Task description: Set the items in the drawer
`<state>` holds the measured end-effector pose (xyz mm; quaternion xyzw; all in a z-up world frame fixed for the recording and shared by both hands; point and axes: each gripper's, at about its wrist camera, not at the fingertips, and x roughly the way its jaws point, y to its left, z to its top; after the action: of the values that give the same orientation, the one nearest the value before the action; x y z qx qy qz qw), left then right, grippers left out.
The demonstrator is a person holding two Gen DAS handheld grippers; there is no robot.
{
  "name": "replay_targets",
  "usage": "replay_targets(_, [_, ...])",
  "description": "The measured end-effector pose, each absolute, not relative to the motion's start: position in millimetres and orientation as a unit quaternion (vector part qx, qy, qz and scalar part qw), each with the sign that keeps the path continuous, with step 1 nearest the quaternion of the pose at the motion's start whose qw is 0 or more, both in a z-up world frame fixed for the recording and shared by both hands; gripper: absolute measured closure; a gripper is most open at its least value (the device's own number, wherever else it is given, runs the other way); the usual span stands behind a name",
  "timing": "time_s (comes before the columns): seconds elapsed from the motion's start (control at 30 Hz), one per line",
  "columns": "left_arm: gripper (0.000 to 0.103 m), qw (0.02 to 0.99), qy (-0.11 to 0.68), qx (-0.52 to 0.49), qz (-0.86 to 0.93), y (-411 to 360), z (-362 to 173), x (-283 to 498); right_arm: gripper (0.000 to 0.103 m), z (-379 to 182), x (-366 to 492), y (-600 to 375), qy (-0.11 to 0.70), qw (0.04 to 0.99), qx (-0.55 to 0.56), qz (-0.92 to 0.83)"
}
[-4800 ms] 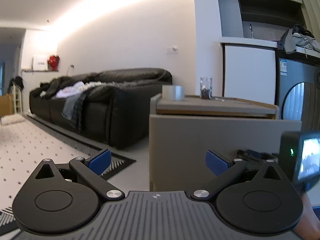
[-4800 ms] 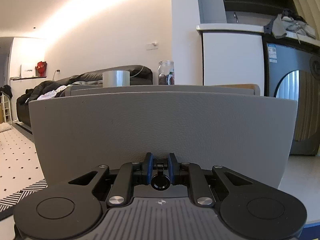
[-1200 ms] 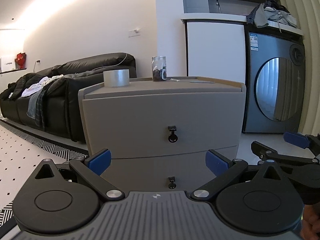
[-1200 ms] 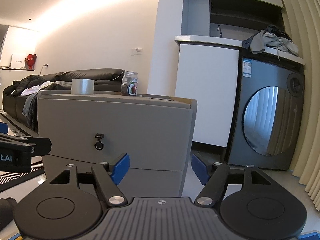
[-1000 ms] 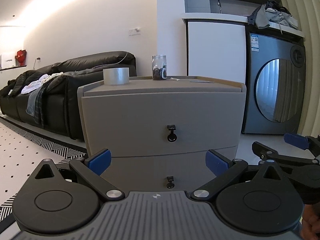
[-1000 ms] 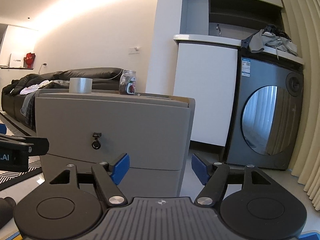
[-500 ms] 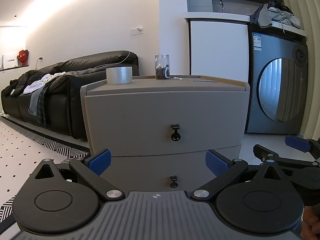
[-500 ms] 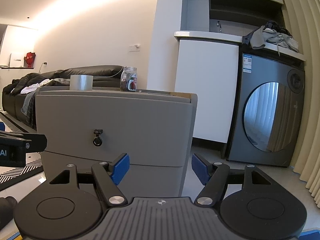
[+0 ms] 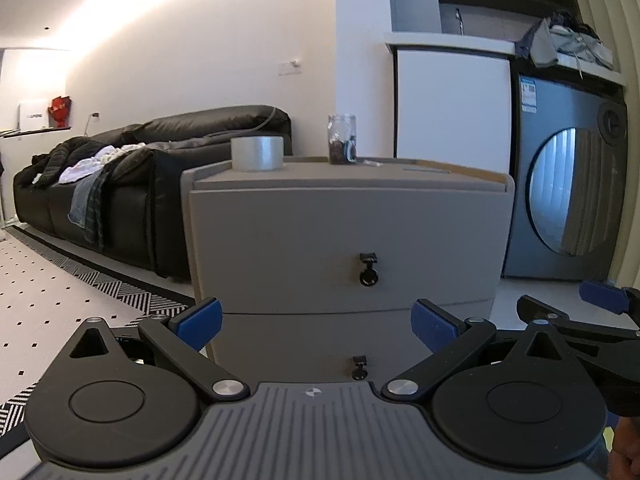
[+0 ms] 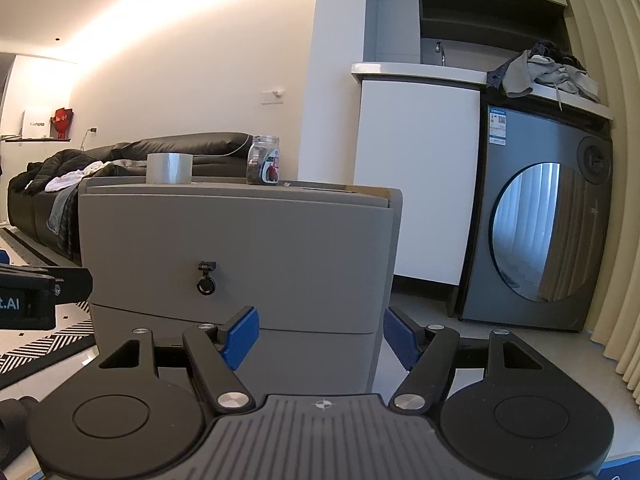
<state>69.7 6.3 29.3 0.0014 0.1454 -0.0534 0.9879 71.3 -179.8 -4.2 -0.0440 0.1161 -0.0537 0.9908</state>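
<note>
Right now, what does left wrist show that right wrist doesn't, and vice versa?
Left wrist only: the lower drawer's pull and the sofa's whole front. Right wrist only: the cabinet's right side panel, the jar's red label and the curtain. Both: tape roll, jar, upper drawer pull, washer, jaws open and empty.

Bright ceiling-cove glow, sharp focus, fisheye-bent edges.

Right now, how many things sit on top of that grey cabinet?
2 clearly: a tape roll at the left and a jar further back; small flat bits behind may be more.
</note>
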Motion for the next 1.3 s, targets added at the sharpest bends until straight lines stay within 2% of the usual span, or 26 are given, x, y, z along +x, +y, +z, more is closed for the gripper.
replay_targets(0.23, [0.0,0.989,0.136,-0.021,-0.053,17,30,68,0.031,-2,70,-175,0.115,0.991,-0.045,-0.053])
replay_targets(1.3, [0.0,0.989,0.138,-0.003,-0.057,15,29,67,0.031,-2,75,-164,0.127,0.99,-0.035,-0.042])
